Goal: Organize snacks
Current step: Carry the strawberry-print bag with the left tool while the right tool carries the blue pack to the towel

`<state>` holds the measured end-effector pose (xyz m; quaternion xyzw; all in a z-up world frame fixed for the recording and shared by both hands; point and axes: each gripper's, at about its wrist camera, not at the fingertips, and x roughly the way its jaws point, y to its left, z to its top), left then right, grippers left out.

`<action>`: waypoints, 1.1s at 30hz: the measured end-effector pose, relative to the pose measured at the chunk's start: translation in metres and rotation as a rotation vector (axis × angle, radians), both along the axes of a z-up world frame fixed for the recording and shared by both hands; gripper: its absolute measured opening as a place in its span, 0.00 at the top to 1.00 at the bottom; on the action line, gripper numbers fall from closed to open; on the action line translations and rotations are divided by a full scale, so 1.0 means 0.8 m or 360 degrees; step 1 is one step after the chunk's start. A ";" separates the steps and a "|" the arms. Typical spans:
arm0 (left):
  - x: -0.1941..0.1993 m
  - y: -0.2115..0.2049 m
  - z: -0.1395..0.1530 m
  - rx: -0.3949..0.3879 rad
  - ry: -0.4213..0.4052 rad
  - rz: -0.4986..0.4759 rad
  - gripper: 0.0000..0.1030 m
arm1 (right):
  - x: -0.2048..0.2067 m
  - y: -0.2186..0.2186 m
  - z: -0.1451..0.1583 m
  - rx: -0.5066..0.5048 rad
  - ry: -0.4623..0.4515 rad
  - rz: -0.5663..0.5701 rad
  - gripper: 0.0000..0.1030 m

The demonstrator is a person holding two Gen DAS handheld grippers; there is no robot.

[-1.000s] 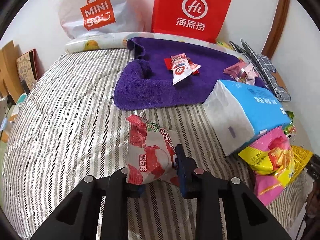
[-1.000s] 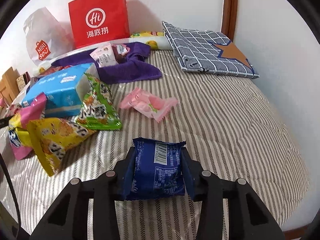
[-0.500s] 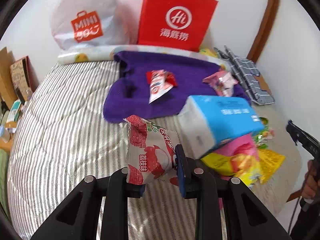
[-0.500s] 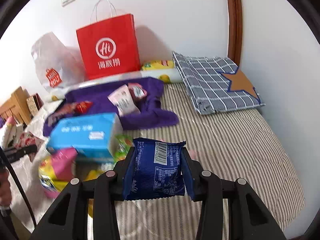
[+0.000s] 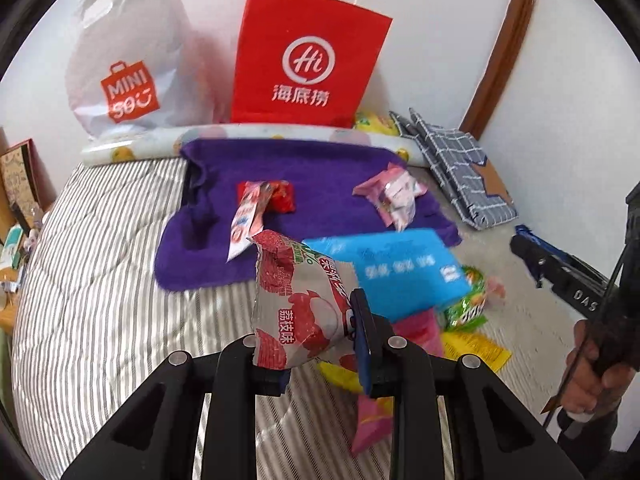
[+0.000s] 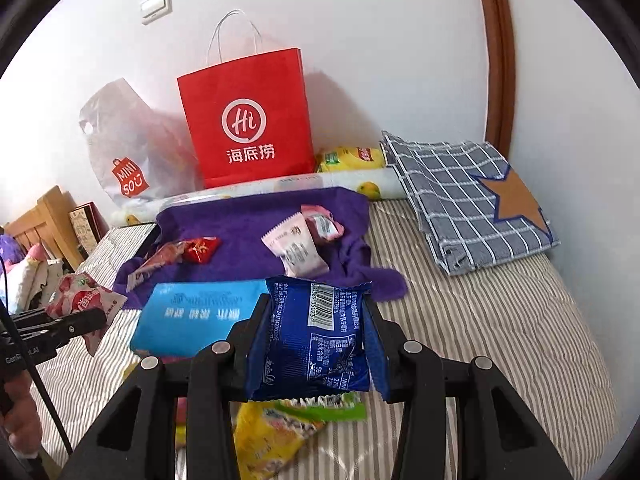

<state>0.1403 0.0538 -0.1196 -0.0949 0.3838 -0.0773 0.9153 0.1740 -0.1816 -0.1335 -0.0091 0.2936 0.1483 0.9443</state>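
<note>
Striped grey-and-white bedding [image 6: 500, 320] covers the whole work surface, with a red paper shopping bag [image 6: 248, 120] and a white plastic Miniso bag [image 5: 124, 60] standing at the wall behind it. On the bedding lies a purple towel [image 5: 320, 168], which looks to be the sorting area: a red-and-white sachet [image 5: 250, 216] and a pink wrapped snack [image 5: 394, 196] already rest on it, well apart. Just in front of the towel sits a blue tissue pack [image 5: 400, 268], with loose yellow, green and pink packets [image 6: 272, 428] heaped beside it. Left gripper [image 5: 320, 344] is clamped on a red-and-white lychee snack packet [image 5: 300, 300], held by its lower edge and clear of the bed. Right gripper [image 6: 316, 344] is closed on a blue foil snack packet [image 6: 316, 332], barcode side up, also lifted off the surface. Judgement: both are in carry towards the towel. To do it well, keep each packet high enough to clear the tissue pack, keep the two hands apart so the tools do not cross, set each packet flat on bare towel near like items, and release only once it rests.
</note>
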 end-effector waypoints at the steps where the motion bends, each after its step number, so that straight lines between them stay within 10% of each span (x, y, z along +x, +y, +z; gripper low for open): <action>1: 0.004 -0.002 0.004 0.0004 -0.0009 0.0001 0.76 | 0.004 0.003 0.002 0.0001 -0.0003 0.0003 0.61; 19: 0.130 0.017 0.047 0.0035 -0.0131 0.0073 0.75 | 0.125 0.068 0.058 0.0059 -0.0069 0.0137 0.61; 33: 0.161 0.050 -0.026 -0.0080 -0.0080 0.0134 0.75 | 0.176 0.063 -0.013 0.0213 0.0097 0.0105 0.61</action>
